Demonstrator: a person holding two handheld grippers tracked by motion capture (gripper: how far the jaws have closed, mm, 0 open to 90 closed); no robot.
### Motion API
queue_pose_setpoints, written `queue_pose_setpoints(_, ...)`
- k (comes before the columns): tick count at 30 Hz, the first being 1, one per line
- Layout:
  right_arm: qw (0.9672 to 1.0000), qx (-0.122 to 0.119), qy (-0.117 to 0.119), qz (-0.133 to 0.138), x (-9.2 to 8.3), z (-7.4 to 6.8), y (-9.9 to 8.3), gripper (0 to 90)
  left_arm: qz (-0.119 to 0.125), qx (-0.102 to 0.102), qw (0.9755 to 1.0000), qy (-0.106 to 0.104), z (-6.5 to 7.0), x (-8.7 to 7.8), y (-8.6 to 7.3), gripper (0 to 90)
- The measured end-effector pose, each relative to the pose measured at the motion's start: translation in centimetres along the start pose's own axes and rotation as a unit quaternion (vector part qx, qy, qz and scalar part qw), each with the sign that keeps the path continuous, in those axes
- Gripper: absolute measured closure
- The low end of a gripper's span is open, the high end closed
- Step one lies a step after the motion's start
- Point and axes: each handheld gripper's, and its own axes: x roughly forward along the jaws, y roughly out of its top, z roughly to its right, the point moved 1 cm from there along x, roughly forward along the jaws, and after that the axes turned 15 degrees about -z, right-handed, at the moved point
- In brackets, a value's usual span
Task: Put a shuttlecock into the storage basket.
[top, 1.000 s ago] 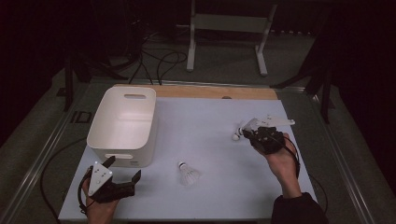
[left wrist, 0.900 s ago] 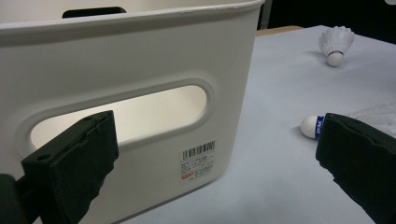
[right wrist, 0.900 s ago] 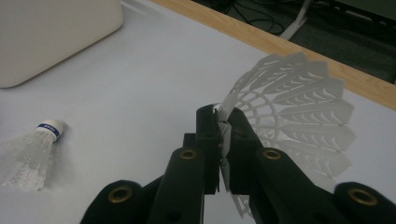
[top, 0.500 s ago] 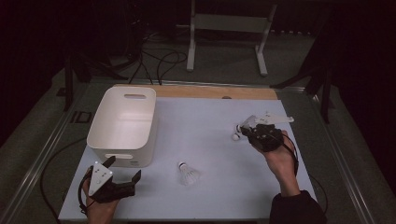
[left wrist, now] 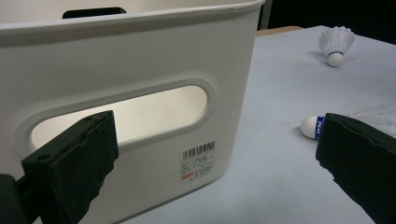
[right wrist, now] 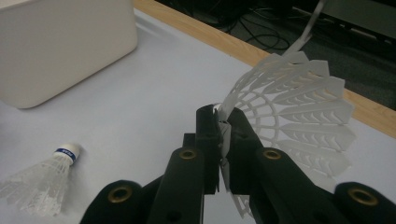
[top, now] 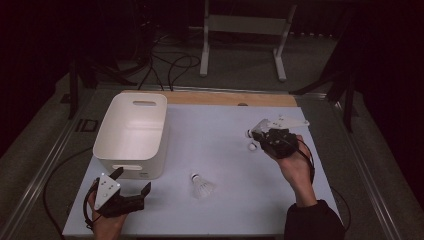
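My right gripper (top: 257, 137) is held above the table's right side, shut on the feather skirt of a white shuttlecock (right wrist: 299, 102). The thin white skirt edge is pinched between its black jaws (right wrist: 223, 121). A second shuttlecock (top: 201, 186) lies on its side at mid-table, and its blue-banded cork (right wrist: 67, 153) points toward the bin. My left gripper (top: 132, 180) rests open at the near left, jaws wide, facing the white bin (left wrist: 140, 60). The same lying shuttlecock (left wrist: 310, 126) peeks past its right jaw. A shuttlecock (left wrist: 335, 44) farther off hangs cork down.
The white plastic bin (top: 131, 131) stands at the left of the pale blue table top (top: 220, 210), with a handle slot and barcode label facing my left gripper. A wooden strip (top: 235, 99) edges the far side. Beyond it are a metal stand and cables on the floor.
My right gripper has drifted slightly left and away with the shuttlecock still pinched. The left gripper and the lying shuttlecock have not moved.
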Motion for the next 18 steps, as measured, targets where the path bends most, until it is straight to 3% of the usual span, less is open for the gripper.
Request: queue_pose_setpoints(18, 0.9998, -0.016, 0.008, 0.011, -0.2, -1.1, 1.6, 85.7, 0.0, 0.001, 1.0, 0.001, 0.0, 0.0, 0.0, 0.0)
